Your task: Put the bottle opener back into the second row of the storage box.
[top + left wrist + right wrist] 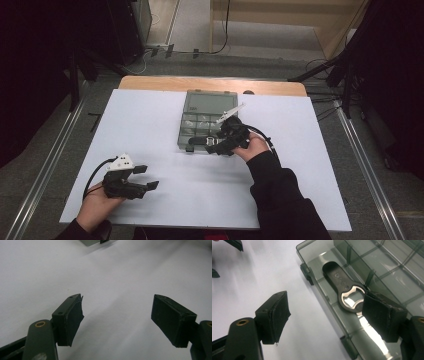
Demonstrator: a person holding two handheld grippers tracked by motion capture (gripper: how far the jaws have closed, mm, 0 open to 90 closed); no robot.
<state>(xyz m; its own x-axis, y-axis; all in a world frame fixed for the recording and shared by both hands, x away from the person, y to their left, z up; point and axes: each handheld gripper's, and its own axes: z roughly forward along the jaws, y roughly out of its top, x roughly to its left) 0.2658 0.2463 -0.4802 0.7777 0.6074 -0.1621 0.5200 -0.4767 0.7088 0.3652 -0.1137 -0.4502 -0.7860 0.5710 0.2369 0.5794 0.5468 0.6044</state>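
— Where is the bottle opener (344, 291)?

— In the near front compartment of the smoky clear organizer box (207, 120), which stands on the white worktop (150, 125); its black handle points toward the box corner.

— And the right gripper (332, 312)?

— Its jaws stand wide apart and grip nothing; one is over the box just beside the opener's metal head, the other outside over the worktop.

— The left gripper (142, 177)?

— Well apart from the box, near the front left, jaws spread wide and empty.
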